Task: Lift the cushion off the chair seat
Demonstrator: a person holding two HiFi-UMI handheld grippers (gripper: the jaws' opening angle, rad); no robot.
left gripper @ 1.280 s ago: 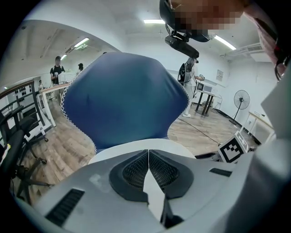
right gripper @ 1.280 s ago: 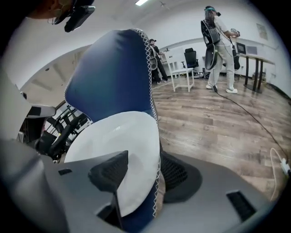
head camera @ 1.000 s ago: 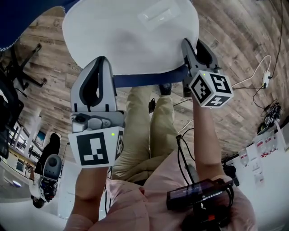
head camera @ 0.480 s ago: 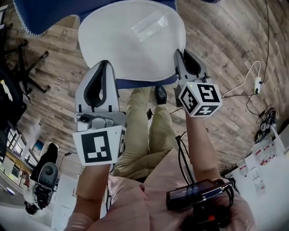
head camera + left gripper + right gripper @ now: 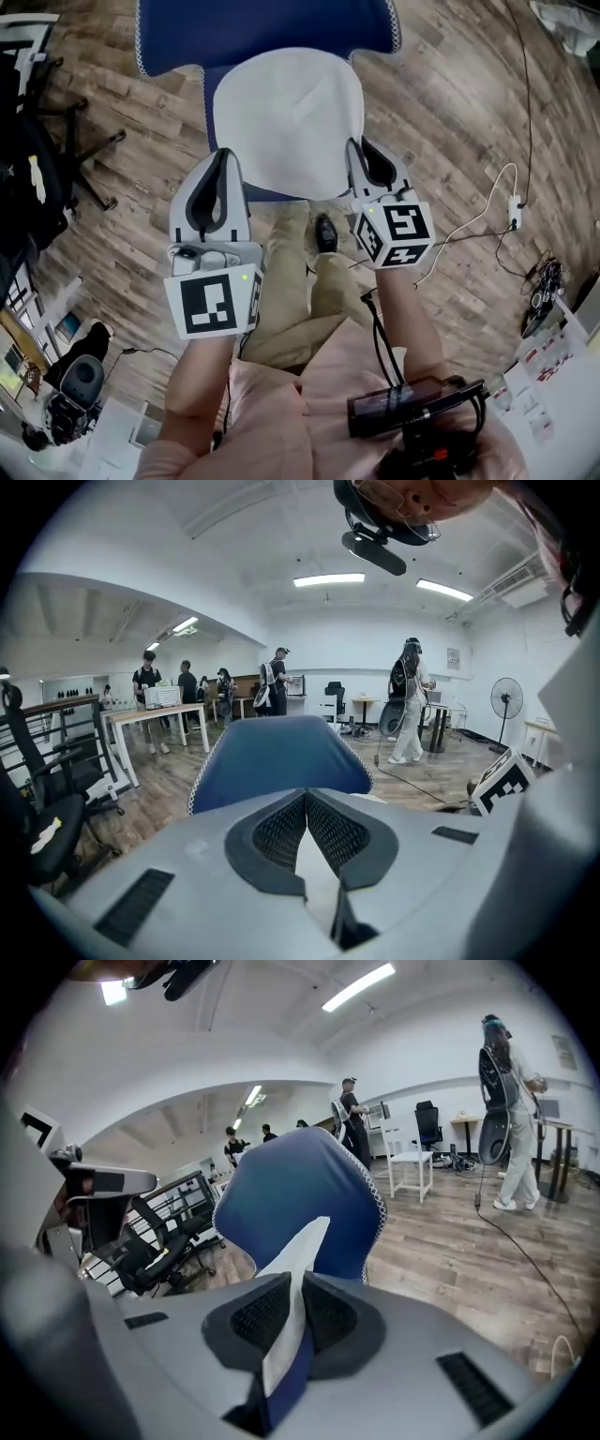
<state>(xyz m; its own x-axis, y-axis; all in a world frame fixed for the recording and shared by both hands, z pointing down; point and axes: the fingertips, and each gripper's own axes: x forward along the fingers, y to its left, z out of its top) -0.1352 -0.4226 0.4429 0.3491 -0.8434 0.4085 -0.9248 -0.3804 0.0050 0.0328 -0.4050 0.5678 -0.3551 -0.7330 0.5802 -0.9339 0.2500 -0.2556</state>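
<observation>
1. Nearest to us, the left gripper (image 5: 219, 161) and the right gripper (image 5: 360, 150) stand side by side above our legs, both pointing away from us.

2. Finger state: in the left gripper view the fingers (image 5: 277, 831) are closed on a thin white edge of the cushion (image 5: 314, 860). In the right gripper view the fingers (image 5: 330, 1314) are likewise clamped on the cushion (image 5: 298, 1246), here with a white layer and a blue layer pinched together.

3. Governing relation: the cushion (image 5: 286, 122) extends straight ahead of both sets of fingers, long axis running away from us toward the chair (image 5: 262, 28). Each gripper holds one near corner, and neither is noticeably nearer. We judge any further lift must therefore be made evenly, or the far end will sag or twist.

4. Location: the head view shows wooden floor and a shoe under the cushion's near edge, so we judge that end raised. Whether the far end has cleared the seat we cannot tell.

5. View differences: only the gripper views confirm the clamping and the two-layer edge. Only the head view shows the cushion's whole outline and both grip points together.
</observation>
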